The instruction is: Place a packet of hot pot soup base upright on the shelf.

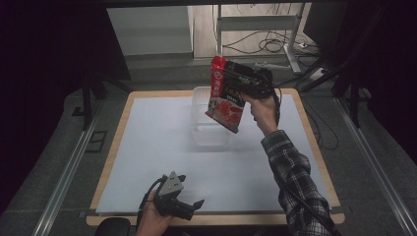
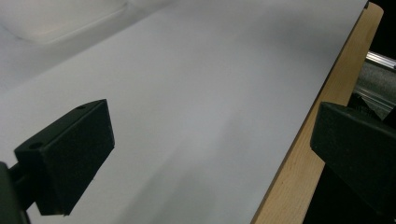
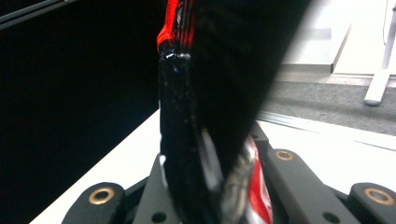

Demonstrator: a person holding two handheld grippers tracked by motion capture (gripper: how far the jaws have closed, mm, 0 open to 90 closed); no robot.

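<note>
Biggest thing first: the table (image 1: 147, 162) with its white sheet, then the clear plastic tub (image 1: 202, 132) near the far middle. The red and black snack bag (image 1: 227, 101) hangs in the air right over the tub, tilted, pinched near its top edge by the right gripper (image 1: 235, 78), whose jaws are clamped tight on it. The left gripper (image 1: 189, 206) sits at the near edge with its jaws spread wide, nothing between them.

What I'd worry about: the bag looks about as wide as the tub, so dropped at that tilt it could catch the rim and flop onto the table. A light tub might also scoot if bumped, with nothing bracing it.
</note>
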